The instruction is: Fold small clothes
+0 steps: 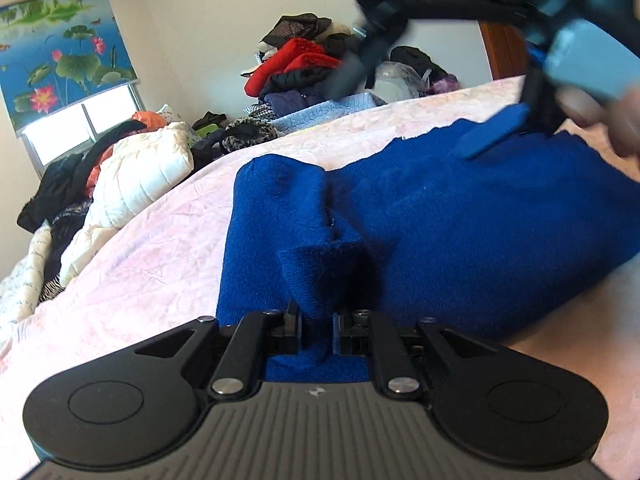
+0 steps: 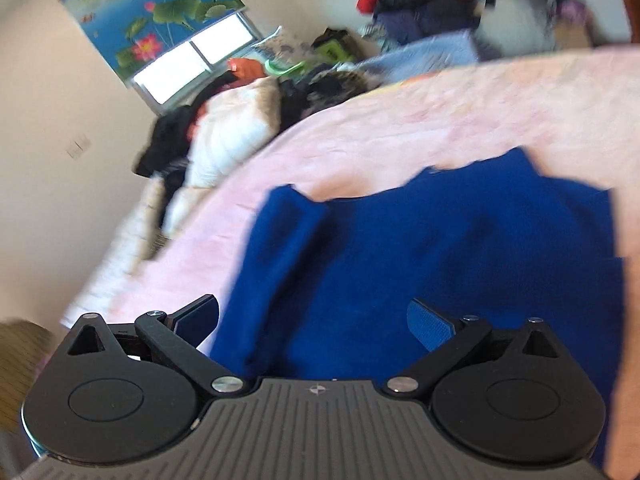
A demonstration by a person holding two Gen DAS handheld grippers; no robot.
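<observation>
Left gripper [image 1: 316, 320] pinches the blue sweater [image 1: 440, 220] on the pink bedspread [image 1: 140, 248]. Right gripper [image 2: 314, 322] hangs wide, empty. I'd lay that fold flat on the sweater before letting go.

Left claw [image 1: 316, 320]: jaws nearly closed, pinching a raised fold of the blue garment [image 1: 440, 216], pointing downward. Right claw [image 2: 314, 326]: jaws spread wide, nothing between the pads, angled down above the garment; blurred in both views.
</observation>
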